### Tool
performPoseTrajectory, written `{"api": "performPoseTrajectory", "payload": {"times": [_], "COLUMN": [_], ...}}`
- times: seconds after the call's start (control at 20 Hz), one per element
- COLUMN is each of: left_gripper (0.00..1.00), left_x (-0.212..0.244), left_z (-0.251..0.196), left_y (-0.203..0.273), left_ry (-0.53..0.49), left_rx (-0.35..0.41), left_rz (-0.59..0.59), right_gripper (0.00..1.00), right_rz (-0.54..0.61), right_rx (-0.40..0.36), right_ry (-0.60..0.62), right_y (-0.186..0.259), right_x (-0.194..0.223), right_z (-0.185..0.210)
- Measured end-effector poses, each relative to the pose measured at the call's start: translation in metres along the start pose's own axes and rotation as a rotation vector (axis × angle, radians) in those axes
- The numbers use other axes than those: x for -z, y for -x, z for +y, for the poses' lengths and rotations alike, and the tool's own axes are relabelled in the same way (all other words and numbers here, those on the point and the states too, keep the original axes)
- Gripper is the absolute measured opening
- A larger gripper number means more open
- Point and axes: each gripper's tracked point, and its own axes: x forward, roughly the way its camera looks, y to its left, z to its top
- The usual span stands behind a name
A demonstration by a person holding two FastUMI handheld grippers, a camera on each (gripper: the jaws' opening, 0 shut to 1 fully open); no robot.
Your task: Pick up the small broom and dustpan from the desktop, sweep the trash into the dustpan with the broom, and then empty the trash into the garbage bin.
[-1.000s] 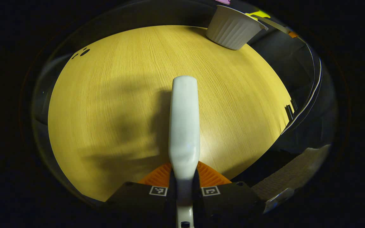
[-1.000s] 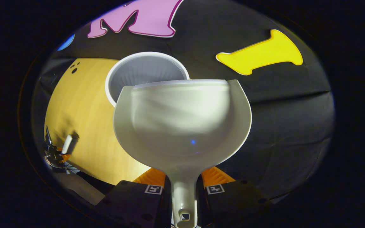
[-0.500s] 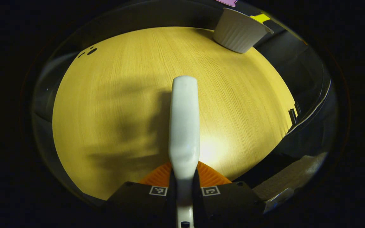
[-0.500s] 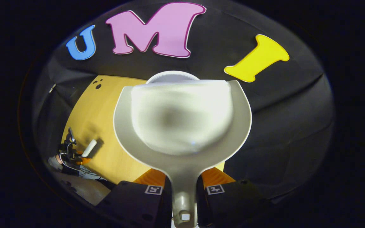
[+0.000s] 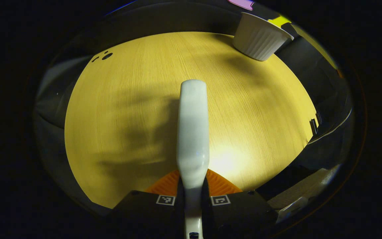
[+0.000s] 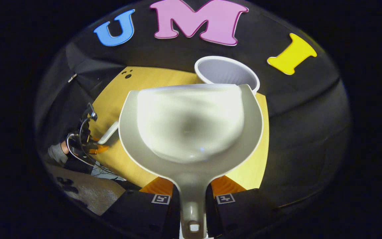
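You hold one broom (image 5: 193,132) clamped in your left gripper (image 5: 192,186) above the desk (image 5: 128,109), and one dustpan (image 6: 191,129) clamped by its handle in your right gripper (image 6: 192,192). One white bin (image 6: 226,71) stands at the desk's far edge.

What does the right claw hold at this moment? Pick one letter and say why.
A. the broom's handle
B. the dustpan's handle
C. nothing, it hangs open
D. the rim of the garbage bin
B: in the right gripper view the right claw is closed on the handle of the dustpan, whose scoop points toward the garbage bin.
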Motion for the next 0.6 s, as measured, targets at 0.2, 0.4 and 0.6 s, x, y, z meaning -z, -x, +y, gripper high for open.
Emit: {"api": "performPoseTrajectory", "payload": {"times": [0.2, 0.4, 0.6], "left_gripper": [0.25, 0.25, 0.25], "left_x": [-0.002, -0.003, -0.003], "left_z": [0.003, 0.003, 0.005], "left_y": [0.001, 0.002, -0.001], "left_ry": [-0.006, -0.013, -0.019], "left_rx": [-0.029, -0.06, -0.077], "left_rz": [-0.009, -0.022, -0.034], "right_gripper": [0.35, 0.35, 0.35], "right_rz": [0.045, 0.07, 0.08], "right_rx": [-0.026, -0.023, -0.031], "right_ry": [-0.031, -0.078, -0.071], "right_y": [-0.058, -0.108, -0.147], "right_x": [0.047, 0.087, 0.111], "right_z": [0.033, 0.05, 0.063]}}
